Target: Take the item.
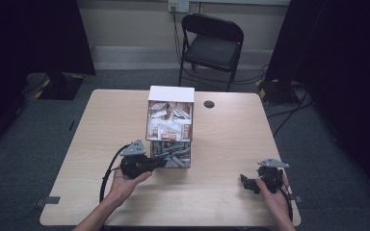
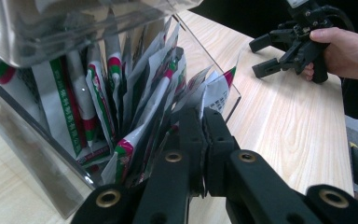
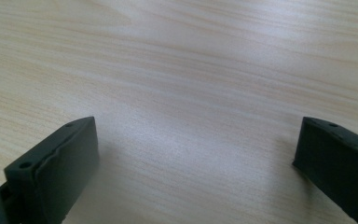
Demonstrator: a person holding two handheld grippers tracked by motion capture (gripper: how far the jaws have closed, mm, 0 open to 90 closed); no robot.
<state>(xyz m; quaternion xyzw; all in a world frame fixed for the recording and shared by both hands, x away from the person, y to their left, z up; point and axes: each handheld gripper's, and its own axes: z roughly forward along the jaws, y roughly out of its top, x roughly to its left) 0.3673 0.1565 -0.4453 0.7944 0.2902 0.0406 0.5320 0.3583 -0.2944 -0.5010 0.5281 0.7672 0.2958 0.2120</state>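
Clear acrylic box's (image 2: pixel 37 154) white sachets (image 2: pixel 135 107) sit at your closed left gripper's (image 2: pixel 204 122) tips; your right gripper (image 3: pixel 193 149) gapes over bare wooden table (image 3: pixel 191 60).

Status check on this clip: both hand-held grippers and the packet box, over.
Left hand-held gripper shut, jaws in among packets in the clear box's lower compartment. Right hand-held gripper open over bare table, holding nothing. Nothing in the way.

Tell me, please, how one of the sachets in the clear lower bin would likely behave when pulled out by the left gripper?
The sachets look thin and floppy; several bend where they lean. One is probably very light. They are packed tightly against each other in the bin, so pulling one with the left gripper may drag neighbours along.
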